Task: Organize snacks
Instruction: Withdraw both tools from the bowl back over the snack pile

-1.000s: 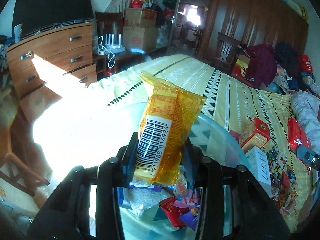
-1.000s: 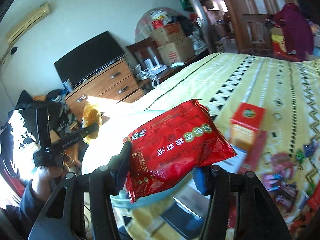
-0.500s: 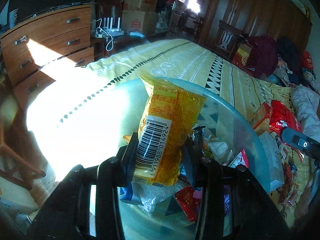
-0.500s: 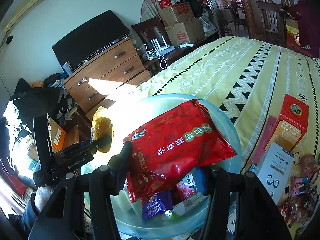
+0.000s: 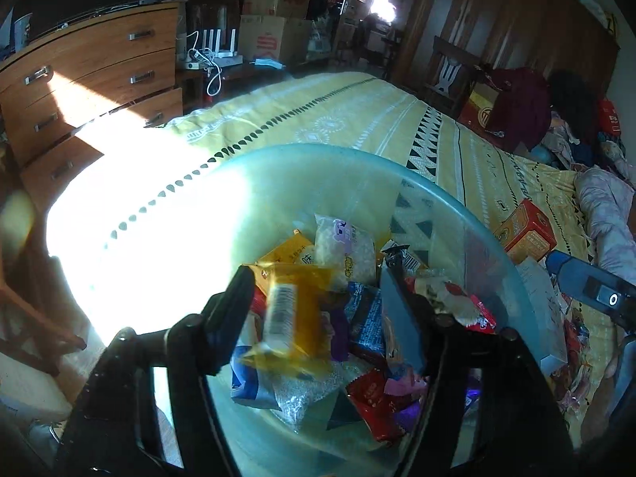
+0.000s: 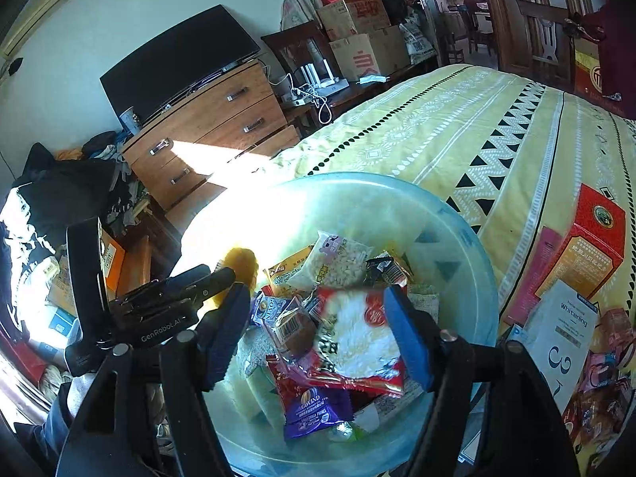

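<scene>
A translucent blue bowl (image 5: 457,206) on the yellow bedspread holds several snack packets. My left gripper (image 5: 316,278) hangs over its near side with the jaws opening. The yellow barcode packet (image 5: 294,314) is blurred and loose between the fingers, dropping onto the pile. In the right wrist view my right gripper (image 6: 317,292) is over the same bowl (image 6: 469,222), jaws opening too. The red and white packet (image 6: 357,342) is blurred and slipping down between its blue pads (image 6: 405,334). The yellow packet (image 6: 240,268) shows at the bowl's left side.
A red box (image 6: 588,246), a white box (image 6: 568,326) and several loose wrapped sweets (image 6: 604,357) lie on the bedspread right of the bowl. A wooden dresser (image 5: 91,75) with a black screen stands left of the bed, with cardboard boxes (image 5: 262,35) behind it.
Both grippers have opened. The yellow packet and the red packet, held upright before, have slipped down towards the pile. Both hands came lower and closer over the bowl.
</scene>
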Motion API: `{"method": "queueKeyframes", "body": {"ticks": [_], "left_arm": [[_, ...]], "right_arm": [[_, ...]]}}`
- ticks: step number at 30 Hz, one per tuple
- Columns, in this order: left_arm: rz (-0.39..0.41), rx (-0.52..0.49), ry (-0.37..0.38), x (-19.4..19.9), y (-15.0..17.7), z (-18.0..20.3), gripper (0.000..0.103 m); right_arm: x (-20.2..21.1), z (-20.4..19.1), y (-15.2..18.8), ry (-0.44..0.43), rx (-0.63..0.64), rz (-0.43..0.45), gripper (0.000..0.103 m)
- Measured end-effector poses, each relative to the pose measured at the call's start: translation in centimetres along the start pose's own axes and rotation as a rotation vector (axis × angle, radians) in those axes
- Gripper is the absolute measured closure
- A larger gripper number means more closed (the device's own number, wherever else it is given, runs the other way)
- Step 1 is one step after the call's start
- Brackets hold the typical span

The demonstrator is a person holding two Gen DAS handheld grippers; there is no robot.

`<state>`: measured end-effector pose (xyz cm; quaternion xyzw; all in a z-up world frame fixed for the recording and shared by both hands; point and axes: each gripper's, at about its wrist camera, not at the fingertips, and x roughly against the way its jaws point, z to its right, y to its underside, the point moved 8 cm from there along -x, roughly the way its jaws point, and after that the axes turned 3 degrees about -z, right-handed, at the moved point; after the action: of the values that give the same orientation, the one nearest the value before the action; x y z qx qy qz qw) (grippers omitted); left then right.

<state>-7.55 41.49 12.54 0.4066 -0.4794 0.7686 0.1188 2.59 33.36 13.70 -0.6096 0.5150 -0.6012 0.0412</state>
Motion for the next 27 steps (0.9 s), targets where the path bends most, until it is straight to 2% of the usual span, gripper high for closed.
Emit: {"method": "queueKeyframes", "body": {"ticks": [1, 4, 7, 10, 12, 14, 17, 22, 24, 27], "left_arm": [[0.005, -0.001, -0.004, 0.1, 0.0, 0.0, 0.022], [0.001, -0.002, -0.006, 0.0, 0.0, 0.0, 0.015], [-0.018, 0.007, -0.011, -0.2, 0.2, -0.2, 0.013], [-0.026, 0.019, -0.013, -0.4, 0.4, -0.4, 0.012], [-0.026, 0.026, -0.016, -0.3, 0.5, -0.5, 0.012], [-0.022, 0.037, -0.022, -0.1, 0.5, -0.5, 0.012], [0.024, 0.051, -0.032, 1.1, 0.2, 0.3, 0.012], [0.174, -0.083, 0.012, 6.1, -1.3, 7.8, 0.012], [0.227, -0.166, 0.084, 8.4, -1.1, 12.9, 0.012], [0.268, -0.298, 0.243, 11.1, 0.8, 21.8, 0.007]], "right_arm": [[0.0, 0.0, 0.0, 0.006, -0.003, 0.0, 0.021], [0.3, 0.1, 0.2, 0.017, -0.008, 0.0, 0.017], [1.3, 0.1, 1.0, 0.048, 0.012, 0.008, 0.016], [4.1, 0.2, 2.7, 0.098, 0.05, 0.054, 0.016], [7.1, 0.3, 5.0, 0.126, 0.07, 0.11, 0.015], [9.7, 1.0, 8.8, 0.184, 0.084, 0.136, 0.012], [12.3, 3.6, 15.4, 0.267, 0.05, 0.105, 0.01], [15.6, 10.0, 28.0, 0.368, -0.155, -0.015, 0.01], [17.3, 12.5, 31.7, 0.406, -0.244, -0.034, 0.01], [19.8, 15.8, 35.2, 0.443, -0.368, -0.026, 0.01]]}}
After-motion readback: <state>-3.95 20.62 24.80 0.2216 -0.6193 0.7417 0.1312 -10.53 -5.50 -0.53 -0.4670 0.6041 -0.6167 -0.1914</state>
